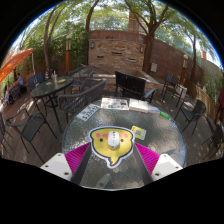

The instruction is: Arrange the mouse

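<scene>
Magenta-padded fingers (pixel 75 157) of the gripper (pixel 112 160) reaching forward and standing wide apart, holding nothing. Just ahead of and between them, lying on a yellow shaped mouse pad (pixel 110 143), sitting roughly at its middle: the white mouse (pixel 114 139), untouched by either finger, with a clear gap at both sides. Resting in turn on a round glass table (pixel 120 178), with the pad near the table's centre. Judging the arranging as either barely begun or nearly settled, since the mouse is already sitting squarely on its pad and only a grasp or a small nudge seems left; cannot tell which. Farther across the glass, beyond the pad: a dark keyboard-like slab (pixel 88 112), a flat printed booklet or box (pixel 115 103), a small green card (pixel 138 131) and another small light item (pixel 165 116). No bowls, trays or other containers showing on the table. Surrounding all of it: dark metal patio chairs (pixel 130 85), a second table (pixel 48 87), a brick wall (pixel 115 48) and leafy trees overhead.
</scene>
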Motion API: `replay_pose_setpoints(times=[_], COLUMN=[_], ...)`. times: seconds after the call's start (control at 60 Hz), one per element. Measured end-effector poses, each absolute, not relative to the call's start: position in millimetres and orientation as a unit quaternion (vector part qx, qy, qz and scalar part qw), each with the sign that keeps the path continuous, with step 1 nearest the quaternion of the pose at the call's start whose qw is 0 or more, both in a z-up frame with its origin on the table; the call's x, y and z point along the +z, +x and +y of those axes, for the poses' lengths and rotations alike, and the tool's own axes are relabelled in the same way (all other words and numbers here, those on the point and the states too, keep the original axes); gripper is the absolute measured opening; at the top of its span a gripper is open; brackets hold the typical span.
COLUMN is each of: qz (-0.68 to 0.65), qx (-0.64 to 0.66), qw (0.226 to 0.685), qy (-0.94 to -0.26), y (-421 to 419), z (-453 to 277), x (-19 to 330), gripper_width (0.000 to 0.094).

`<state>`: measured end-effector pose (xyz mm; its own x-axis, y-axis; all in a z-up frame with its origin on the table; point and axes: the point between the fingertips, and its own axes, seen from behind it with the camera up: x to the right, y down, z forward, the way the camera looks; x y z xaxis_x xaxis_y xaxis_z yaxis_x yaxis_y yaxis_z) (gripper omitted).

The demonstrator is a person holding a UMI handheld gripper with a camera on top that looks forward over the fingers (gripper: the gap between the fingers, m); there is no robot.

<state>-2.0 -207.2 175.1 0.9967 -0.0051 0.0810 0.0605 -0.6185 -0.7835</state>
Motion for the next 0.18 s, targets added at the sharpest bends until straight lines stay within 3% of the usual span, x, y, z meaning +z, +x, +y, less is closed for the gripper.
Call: replay_pose_setpoints(times=[0.183], qz=[-0.014], qx=[-0.04], qw=[0.435], qy=[-0.899], y=[-6.5], z=[-220.3], x=[179.0], gripper_width=[0.0857])
